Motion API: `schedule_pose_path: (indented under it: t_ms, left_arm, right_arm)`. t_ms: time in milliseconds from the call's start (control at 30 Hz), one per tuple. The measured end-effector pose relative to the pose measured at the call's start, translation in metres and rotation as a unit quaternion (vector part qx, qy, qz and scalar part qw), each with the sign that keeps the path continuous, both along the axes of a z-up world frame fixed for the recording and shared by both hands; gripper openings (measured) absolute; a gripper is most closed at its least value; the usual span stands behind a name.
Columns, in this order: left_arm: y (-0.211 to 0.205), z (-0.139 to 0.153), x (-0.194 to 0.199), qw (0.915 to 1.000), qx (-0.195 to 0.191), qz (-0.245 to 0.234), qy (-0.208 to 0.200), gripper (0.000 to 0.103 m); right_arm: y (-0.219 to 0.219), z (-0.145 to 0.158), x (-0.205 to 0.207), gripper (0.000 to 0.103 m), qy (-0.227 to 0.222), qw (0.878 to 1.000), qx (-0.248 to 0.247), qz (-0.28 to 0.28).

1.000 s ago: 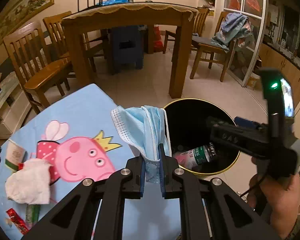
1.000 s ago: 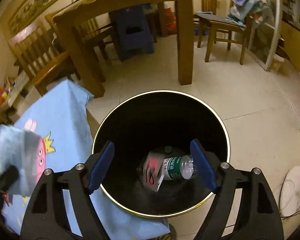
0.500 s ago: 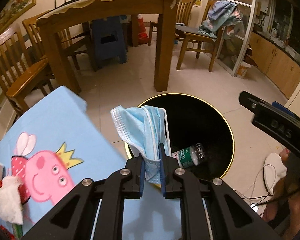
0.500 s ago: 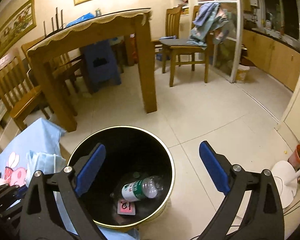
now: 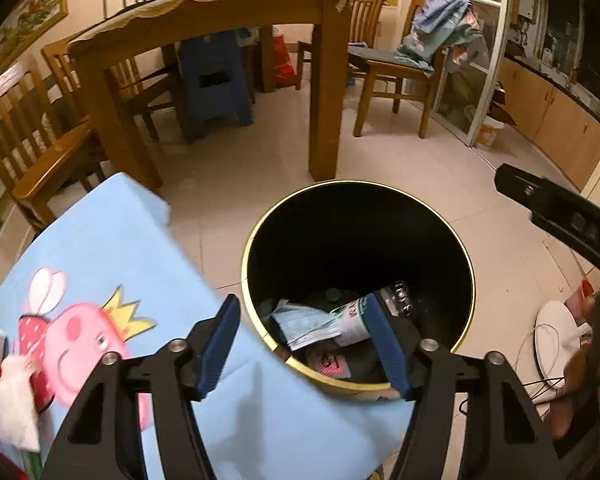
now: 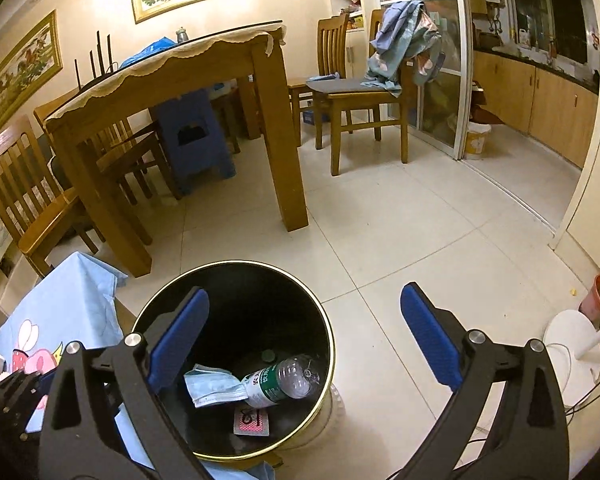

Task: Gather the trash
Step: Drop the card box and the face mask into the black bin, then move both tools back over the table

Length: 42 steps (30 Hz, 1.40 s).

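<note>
In the bin (image 5: 466, 264): mask (image 5: 306, 324) lying on the bottle (image 6: 282, 380), beside a red card (image 6: 252, 426).

Left gripper (image 5: 306, 340) is spread wide and empty at the bin's near rim; right gripper (image 6: 304, 344) hangs released too. A tissue (image 5: 10, 408) remains on the blue cloth (image 5: 112, 240); a hasty reach for it could, I judge, snag the cloth and drag it.

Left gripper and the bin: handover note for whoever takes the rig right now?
Left gripper: open, empty, over the bin's near rim.
Right gripper: open, empty, above the floor beside the bin.
Trash bin: holds the face mask, plastic bottle and a pink card.
Done: mask binned.
Left: crumpled tissue and other scraps at the left edge of the blue cloth.
</note>
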<state>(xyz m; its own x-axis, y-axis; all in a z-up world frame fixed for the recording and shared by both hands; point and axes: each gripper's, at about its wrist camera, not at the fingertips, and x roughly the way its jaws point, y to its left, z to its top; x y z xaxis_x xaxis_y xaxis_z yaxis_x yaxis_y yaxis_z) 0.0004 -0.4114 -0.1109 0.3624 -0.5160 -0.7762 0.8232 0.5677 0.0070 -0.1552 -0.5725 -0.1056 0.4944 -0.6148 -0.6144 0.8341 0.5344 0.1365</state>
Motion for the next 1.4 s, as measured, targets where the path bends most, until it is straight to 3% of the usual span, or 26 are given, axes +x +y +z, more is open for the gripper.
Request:
schedule_pose_path:
  t_ms: [267, 333, 600, 900, 1167, 1400]
  left_arm:
    - [0.068, 0.031, -0.005, 0.9943, 0.0, 0.083, -0.068, 0.086]
    - [0.092, 0.043, -0.004, 0.9881, 0.001, 0.122, -0.094, 0.096]
    - [0.183, 0.077, 0.007, 0.9628, -0.008, 0.232, -0.139, 0.096]
    - [0.275, 0.095, 0.017, 0.9464, -0.031, 0.293, -0.132, 0.096]
    - [0.332, 0.098, 0.026, 0.9362, -0.052, 0.325, -0.122, 0.096]
    - [0.375, 0.095, 0.039, 0.9282, -0.069, 0.351, -0.102, 0.096]
  right_arm:
    - [0.029, 0.002, 0.03, 0.097, 0.021, 0.998, -0.037, 0.036]
    - [0.038, 0.001, 0.04, 0.097, 0.031, 0.997, -0.047, 0.05]
    - [0.082, 0.006, 0.071, 0.097, 0.028, 0.99, -0.081, 0.111]
    - [0.165, 0.021, 0.084, 0.097, -0.017, 0.977, -0.08, 0.196]
    - [0.267, 0.017, 0.126, 0.097, 0.02, 0.951, -0.08, 0.297]
    - [0.345, 0.033, 0.151, 0.097, 0.032, 0.924, -0.105, 0.367]
